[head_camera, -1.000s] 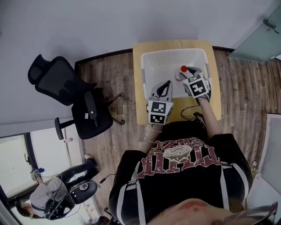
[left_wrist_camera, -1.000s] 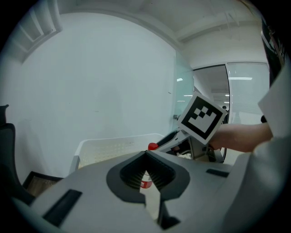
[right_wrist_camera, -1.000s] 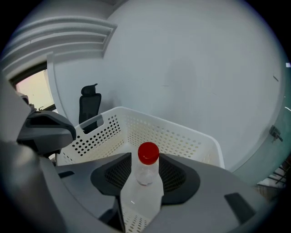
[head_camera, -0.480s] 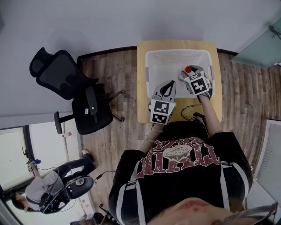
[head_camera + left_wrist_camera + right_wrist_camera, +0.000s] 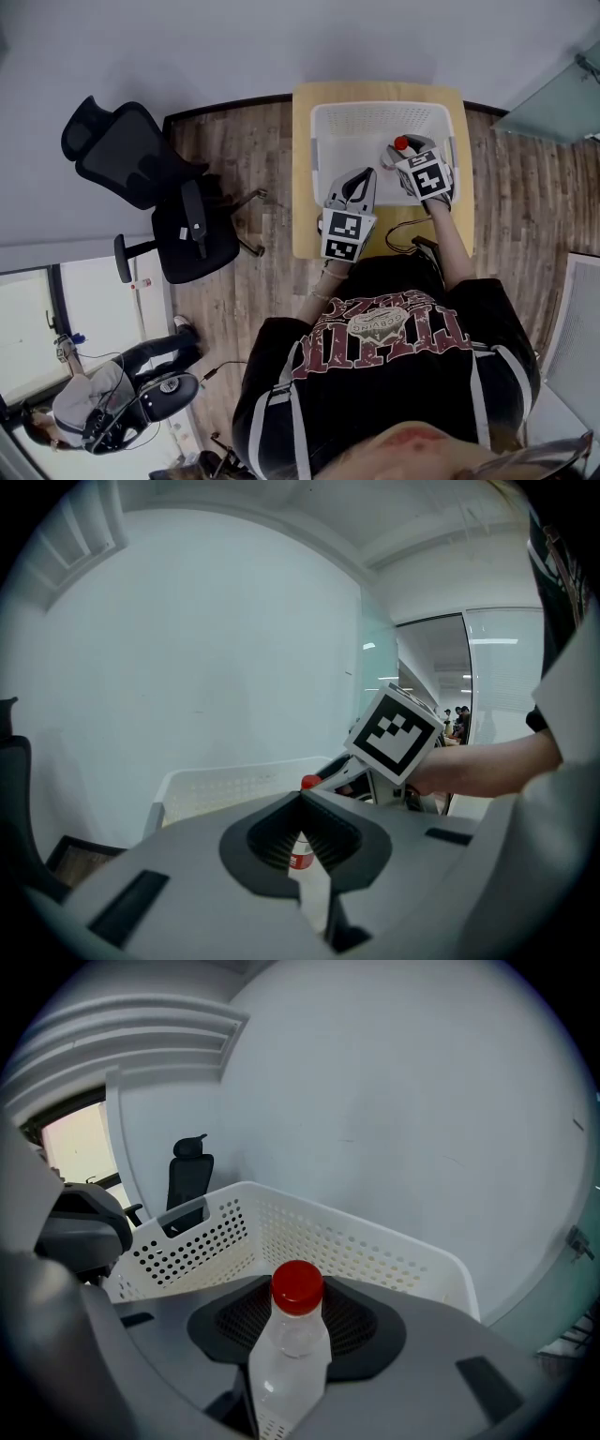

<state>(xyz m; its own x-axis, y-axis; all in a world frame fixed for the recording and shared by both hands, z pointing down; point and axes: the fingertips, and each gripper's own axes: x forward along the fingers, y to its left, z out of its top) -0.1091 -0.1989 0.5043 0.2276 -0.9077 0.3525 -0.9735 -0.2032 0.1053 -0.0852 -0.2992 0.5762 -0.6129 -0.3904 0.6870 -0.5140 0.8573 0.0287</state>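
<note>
A clear red-capped bottle is being gripped upright by the closed fingers of the right gripper over the white basket, where it is best being kept steady and clear of the rim, while the left gripper is being held alongside, fingers together and empty.

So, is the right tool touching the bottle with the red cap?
Touching. The right gripper view shows the right tool closed on the bottle, its jaws pressing both sides of the clear body.
</note>
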